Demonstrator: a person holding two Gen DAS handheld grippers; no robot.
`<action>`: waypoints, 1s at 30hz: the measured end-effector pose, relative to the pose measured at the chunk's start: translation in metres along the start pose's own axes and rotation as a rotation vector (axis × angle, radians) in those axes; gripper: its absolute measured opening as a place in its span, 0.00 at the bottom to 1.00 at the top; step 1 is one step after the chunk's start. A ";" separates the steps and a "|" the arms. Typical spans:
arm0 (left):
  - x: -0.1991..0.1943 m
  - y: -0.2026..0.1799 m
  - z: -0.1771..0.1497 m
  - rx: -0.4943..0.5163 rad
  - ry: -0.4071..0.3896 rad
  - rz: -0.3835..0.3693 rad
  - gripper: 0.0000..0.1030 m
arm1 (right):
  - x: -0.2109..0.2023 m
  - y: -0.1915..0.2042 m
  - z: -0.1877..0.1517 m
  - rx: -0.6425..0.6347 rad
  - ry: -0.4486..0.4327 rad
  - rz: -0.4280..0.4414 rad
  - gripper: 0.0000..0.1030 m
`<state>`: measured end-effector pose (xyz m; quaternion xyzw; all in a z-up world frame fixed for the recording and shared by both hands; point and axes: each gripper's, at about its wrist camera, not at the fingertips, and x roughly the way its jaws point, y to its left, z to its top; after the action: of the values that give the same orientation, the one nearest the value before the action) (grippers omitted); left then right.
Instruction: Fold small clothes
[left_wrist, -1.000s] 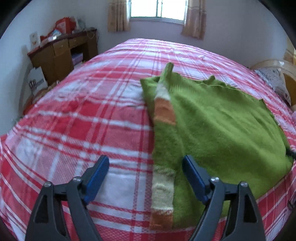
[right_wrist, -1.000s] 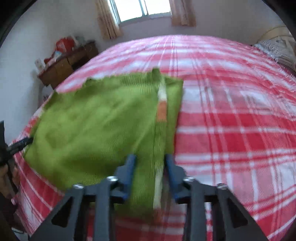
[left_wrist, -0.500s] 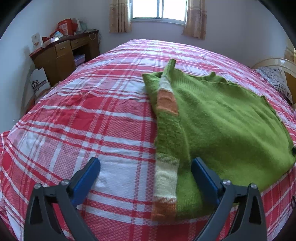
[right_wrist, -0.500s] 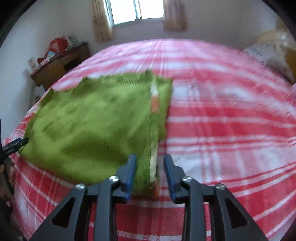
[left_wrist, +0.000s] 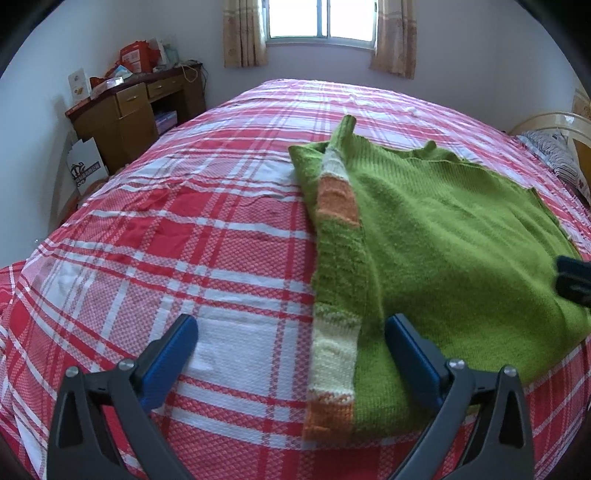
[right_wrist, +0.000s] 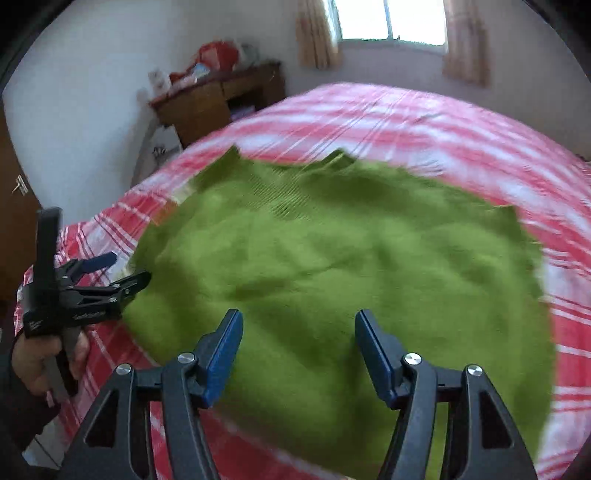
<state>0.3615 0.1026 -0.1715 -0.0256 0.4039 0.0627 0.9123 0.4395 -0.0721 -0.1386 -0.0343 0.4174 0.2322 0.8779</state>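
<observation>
Sleeve-fold done: green knitted sweater lies by the red-plaid bed's near edge; left claw gapes empty, right claw, just opening, empty. Next needs a fresh grasp.

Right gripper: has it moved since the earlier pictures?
Yes. The right gripper shifted from the sweater's striped edge to over its middle, jaws opening, nothing held.

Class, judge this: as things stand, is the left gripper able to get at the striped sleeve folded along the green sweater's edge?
Probably yes. The left gripper is open, the striped sleeve lies flat between its jaws, and nothing covers it.
</observation>
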 end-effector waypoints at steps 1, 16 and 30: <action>0.000 0.000 0.000 -0.001 0.001 -0.002 1.00 | 0.014 0.002 0.002 -0.005 0.031 -0.054 0.62; 0.000 0.001 0.000 -0.013 -0.005 -0.022 1.00 | 0.039 0.034 0.036 -0.002 0.016 -0.024 0.63; -0.001 0.005 0.000 -0.024 -0.007 -0.045 1.00 | 0.024 -0.020 0.017 0.099 -0.046 0.017 0.63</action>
<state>0.3602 0.1076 -0.1703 -0.0455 0.3995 0.0471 0.9144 0.4739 -0.0766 -0.1481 0.0179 0.4085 0.2196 0.8858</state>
